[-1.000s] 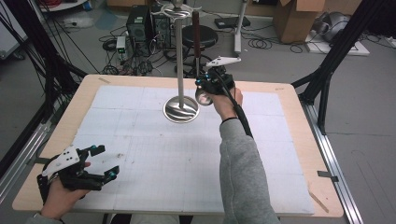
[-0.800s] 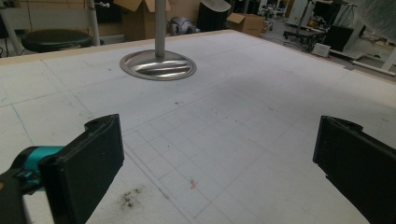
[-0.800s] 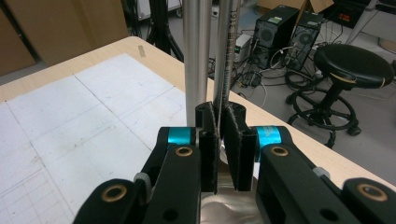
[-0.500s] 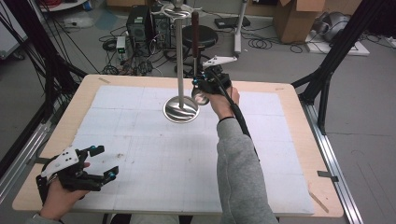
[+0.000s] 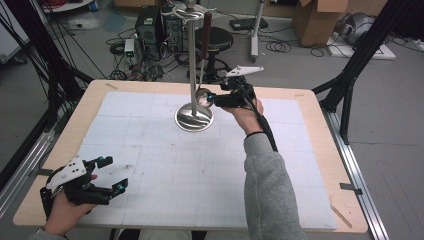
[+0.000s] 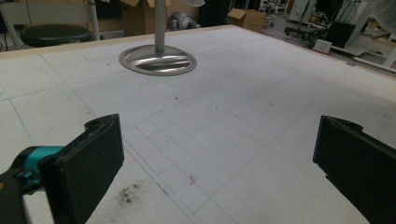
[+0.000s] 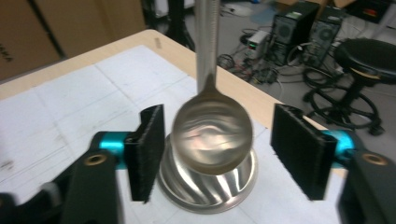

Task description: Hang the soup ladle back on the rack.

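A steel stand with a round base and a tall pole rises at the table's far middle. A ladle hangs from its top hook by a dark handle, its shiny bowl low beside the pole. My right gripper is at the bowl. In the right gripper view the bowl hangs between the pads with a gap on each side. The jaws have just been opening, and the gripper is open. My left gripper rests open at the front left, nothing between its jaws.
A white gridded mat covers the wooden table. Behind the far edge are a black stool, computer cases and floor cables. Dark frame legs stand at both sides. In the left gripper view the stand's base lies far ahead.
The right gripper's jaws have spread away from the ladle's bowl, which now hangs free of them. The right hand has shifted only slightly. The left hand has stayed put.
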A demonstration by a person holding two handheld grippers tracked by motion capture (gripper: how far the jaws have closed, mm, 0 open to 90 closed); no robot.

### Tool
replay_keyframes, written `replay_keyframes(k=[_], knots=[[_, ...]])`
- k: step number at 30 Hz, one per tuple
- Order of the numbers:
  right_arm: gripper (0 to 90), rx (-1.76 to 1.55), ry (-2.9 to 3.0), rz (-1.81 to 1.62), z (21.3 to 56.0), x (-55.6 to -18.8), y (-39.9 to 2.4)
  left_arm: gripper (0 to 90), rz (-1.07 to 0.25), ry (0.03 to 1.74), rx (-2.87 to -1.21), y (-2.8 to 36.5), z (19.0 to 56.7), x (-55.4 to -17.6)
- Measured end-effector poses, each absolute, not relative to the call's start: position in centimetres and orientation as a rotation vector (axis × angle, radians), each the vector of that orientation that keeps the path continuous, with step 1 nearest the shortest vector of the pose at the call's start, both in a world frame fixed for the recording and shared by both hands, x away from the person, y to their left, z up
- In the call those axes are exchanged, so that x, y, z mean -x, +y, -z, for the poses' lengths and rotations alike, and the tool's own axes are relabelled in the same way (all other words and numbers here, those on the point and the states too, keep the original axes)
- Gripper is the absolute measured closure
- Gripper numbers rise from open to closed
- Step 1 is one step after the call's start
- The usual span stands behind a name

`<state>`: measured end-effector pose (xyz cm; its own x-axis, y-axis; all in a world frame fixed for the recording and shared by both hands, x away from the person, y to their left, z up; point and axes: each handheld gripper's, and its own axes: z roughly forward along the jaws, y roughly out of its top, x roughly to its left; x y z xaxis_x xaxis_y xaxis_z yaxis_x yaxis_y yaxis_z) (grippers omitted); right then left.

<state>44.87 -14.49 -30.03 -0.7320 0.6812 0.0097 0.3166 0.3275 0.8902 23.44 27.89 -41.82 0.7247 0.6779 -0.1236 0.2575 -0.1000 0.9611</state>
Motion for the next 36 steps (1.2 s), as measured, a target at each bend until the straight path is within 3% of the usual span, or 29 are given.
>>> replay_keyframes(k=[4,10,36], knots=[[15.2,-0.850,2.265,-1.399,30.4,-44.2,-14.9,2.4,-0.421,0.755,-1.679,27.9,41.8,-23.4],[0.6,-0.801,2.235,-1.472,30.3,-42.9,-15.8,2.4,-0.424,0.751,-1.672,28.0,41.7,-23.3],[0.0,-0.706,2.105,-1.685,33.1,-36.2,-21.6,2.4,-0.434,0.744,-1.613,28.2,41.0,-23.2]])
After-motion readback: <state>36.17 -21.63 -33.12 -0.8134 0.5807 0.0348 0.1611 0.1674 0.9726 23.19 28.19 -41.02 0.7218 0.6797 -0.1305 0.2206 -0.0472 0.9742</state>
